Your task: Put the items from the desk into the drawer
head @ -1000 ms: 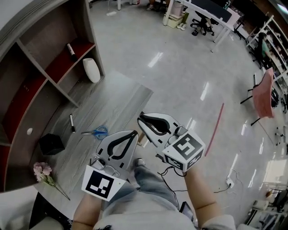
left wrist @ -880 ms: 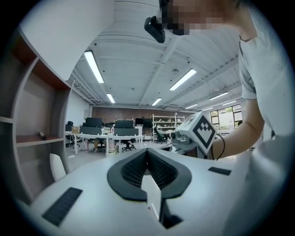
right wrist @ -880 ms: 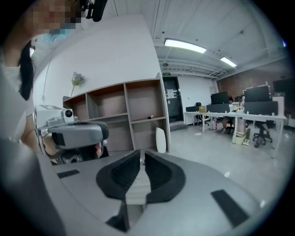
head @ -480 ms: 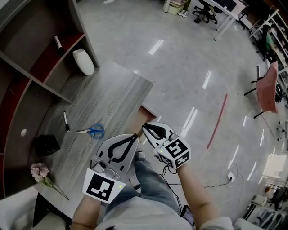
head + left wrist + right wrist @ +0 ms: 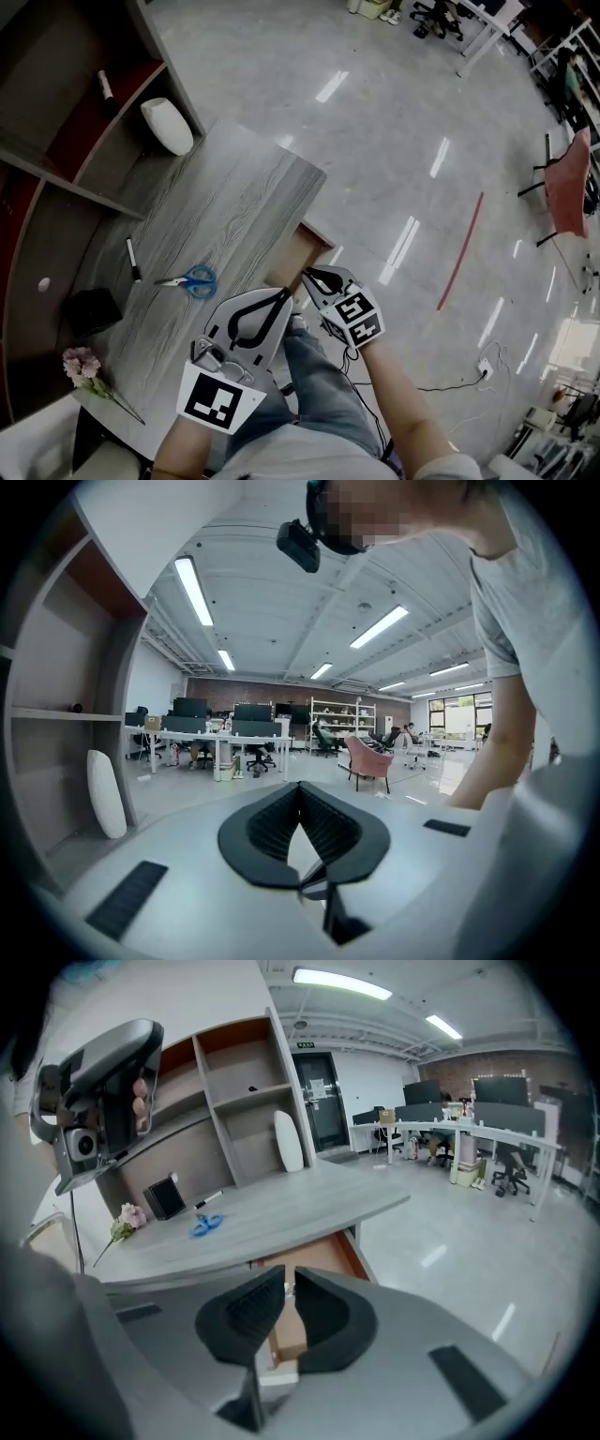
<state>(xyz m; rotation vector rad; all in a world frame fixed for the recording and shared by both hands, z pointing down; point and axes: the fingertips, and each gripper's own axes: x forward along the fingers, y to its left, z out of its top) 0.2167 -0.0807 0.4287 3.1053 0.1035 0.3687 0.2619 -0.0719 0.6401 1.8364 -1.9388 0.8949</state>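
Blue-handled scissors [image 5: 187, 279] [image 5: 206, 1225] and a black marker [image 5: 132, 259] [image 5: 208, 1200] lie on the grey wooden desk [image 5: 234, 202] [image 5: 309, 1199]. Under the desk's near edge a brown drawer [image 5: 298, 255] [image 5: 314, 1258] stands pulled out, and nothing shows in the part I can see. My right gripper [image 5: 307, 274] [image 5: 289, 1281] hangs just in front of the drawer, its jaws together with nothing between them. To its left, my left gripper [image 5: 284, 292] [image 5: 300, 787] hovers over the desk's near edge, shut and holding nothing.
A black box [image 5: 91, 309] [image 5: 165, 1196] and a pink flower sprig [image 5: 84, 366] [image 5: 125, 1221] sit at the desk's left end. A white vase [image 5: 167, 125] [image 5: 288, 1141] stands by the shelf unit [image 5: 56, 112]. The person's legs are below the grippers; glossy floor lies to the right.
My right gripper has dropped down and in toward the drawer's front, beside the left gripper. More of the open drawer shows. The left gripper has barely moved.
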